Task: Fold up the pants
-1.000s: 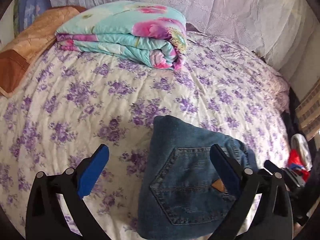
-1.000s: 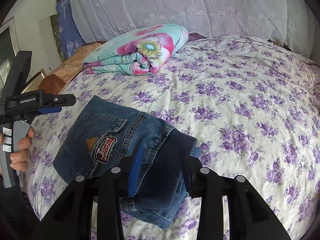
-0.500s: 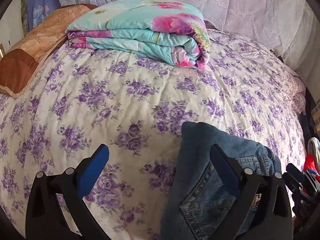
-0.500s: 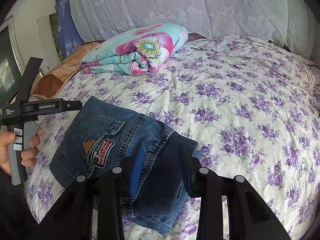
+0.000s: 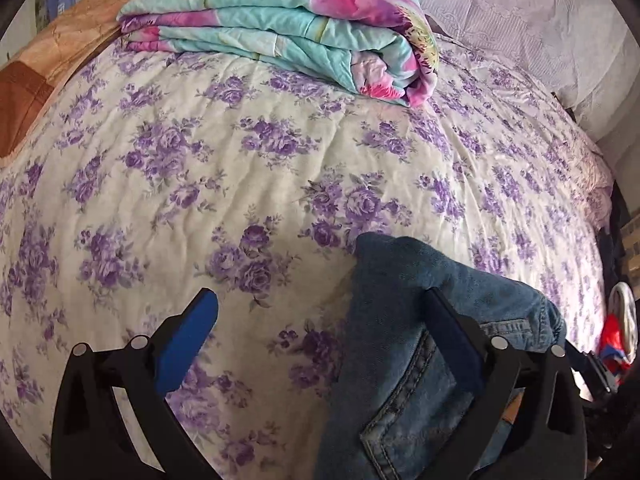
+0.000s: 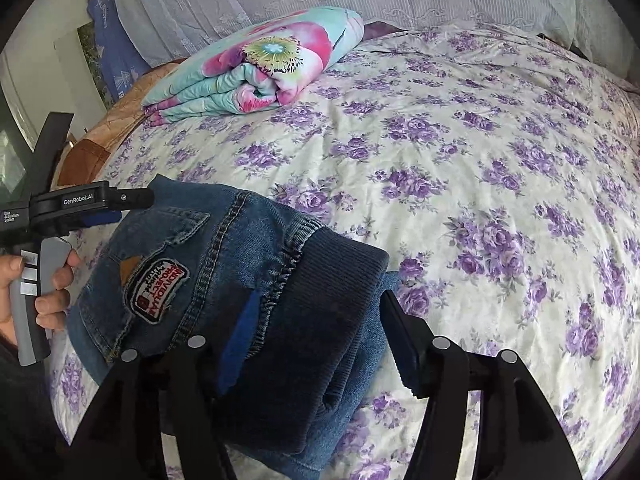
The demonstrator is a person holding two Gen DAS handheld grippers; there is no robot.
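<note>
The folded jeans (image 6: 224, 280) lie on the bed (image 6: 460, 168), low and left of centre in the right wrist view, back pocket and embroidered patch (image 6: 160, 288) facing up, the dark ribbed waistband (image 6: 320, 320) turned toward the camera. The right hand-held gripper (image 6: 316, 344) has its jaws spread wide on either side of the waistband end, released, with clear space between the right finger and the cloth.

In the left wrist view the jeans (image 5: 400, 344) fill the lower right, and the left hand-held gripper (image 5: 324, 344) is open too: its left finger sits over bare flowered bedspread (image 5: 240, 160), its right finger over the denim. I cannot tell whether that finger touches the fabric.

A folded turquoise and pink quilt (image 5: 288, 28) rests at the top of the frame, well apart from the jeans. An orange-brown pillow (image 5: 48, 64) lies at the upper left.
</note>
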